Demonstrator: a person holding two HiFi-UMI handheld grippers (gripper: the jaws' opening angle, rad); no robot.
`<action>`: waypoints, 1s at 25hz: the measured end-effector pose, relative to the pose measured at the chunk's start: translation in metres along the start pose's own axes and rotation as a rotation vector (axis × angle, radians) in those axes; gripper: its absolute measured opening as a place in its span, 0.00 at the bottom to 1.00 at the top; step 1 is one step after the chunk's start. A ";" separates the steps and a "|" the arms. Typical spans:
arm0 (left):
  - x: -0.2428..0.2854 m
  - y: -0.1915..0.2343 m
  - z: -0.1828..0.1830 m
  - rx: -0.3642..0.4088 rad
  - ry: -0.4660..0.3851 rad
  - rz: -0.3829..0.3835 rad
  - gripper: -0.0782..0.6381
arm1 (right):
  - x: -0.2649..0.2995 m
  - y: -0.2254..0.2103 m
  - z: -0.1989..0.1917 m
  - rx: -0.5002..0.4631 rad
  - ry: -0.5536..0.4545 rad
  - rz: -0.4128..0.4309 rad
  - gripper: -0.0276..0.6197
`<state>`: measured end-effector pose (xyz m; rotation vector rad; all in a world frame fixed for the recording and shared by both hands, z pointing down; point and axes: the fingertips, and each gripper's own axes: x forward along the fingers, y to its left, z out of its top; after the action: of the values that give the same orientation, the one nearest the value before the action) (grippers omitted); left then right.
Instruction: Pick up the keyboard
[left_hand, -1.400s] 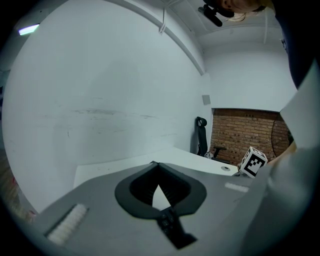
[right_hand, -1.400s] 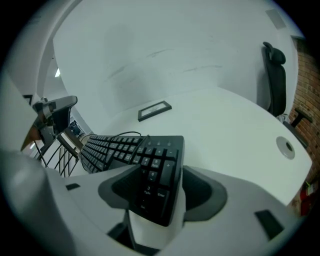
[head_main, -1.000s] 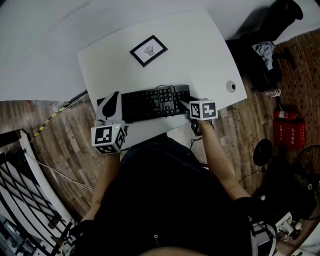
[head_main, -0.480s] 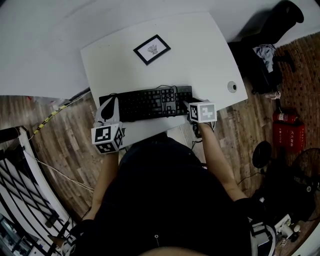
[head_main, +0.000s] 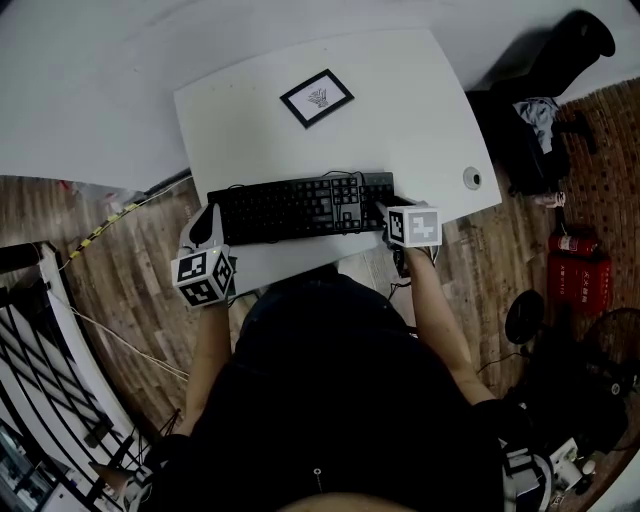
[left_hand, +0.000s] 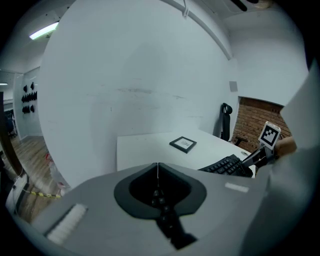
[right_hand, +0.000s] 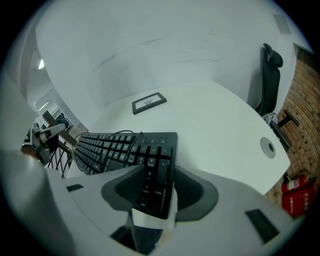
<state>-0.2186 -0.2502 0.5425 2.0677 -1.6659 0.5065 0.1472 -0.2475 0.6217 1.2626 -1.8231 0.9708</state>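
Near front edge of white desk (head_main: 400, 120), your right gripper (head_main: 385, 212) (right_hand: 155, 185) grasps the black plastic keyboard (head_main: 300, 205) (right_hand: 150, 150) for lifting; left gripper (head_main: 208, 228) (left_hand: 158, 165) clenched empty

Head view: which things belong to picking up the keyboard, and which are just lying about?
For the job: keyboard; right gripper, closed on its right end; left gripper, shut and empty, by its left end.
Lying about: picture frame; fire extinguisher on the floor; office chair.
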 end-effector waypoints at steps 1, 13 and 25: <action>-0.001 0.009 -0.005 -0.017 0.022 0.008 0.13 | 0.000 0.000 0.001 -0.003 0.001 -0.001 0.34; 0.021 0.040 -0.081 -0.171 0.324 -0.134 0.51 | -0.005 0.004 0.009 -0.030 -0.008 -0.023 0.34; 0.040 0.021 -0.100 -0.269 0.425 -0.244 0.58 | -0.010 0.005 0.013 -0.044 -0.014 -0.037 0.34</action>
<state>-0.2320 -0.2326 0.6500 1.7816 -1.1516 0.5581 0.1431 -0.2531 0.6059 1.2747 -1.8156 0.8988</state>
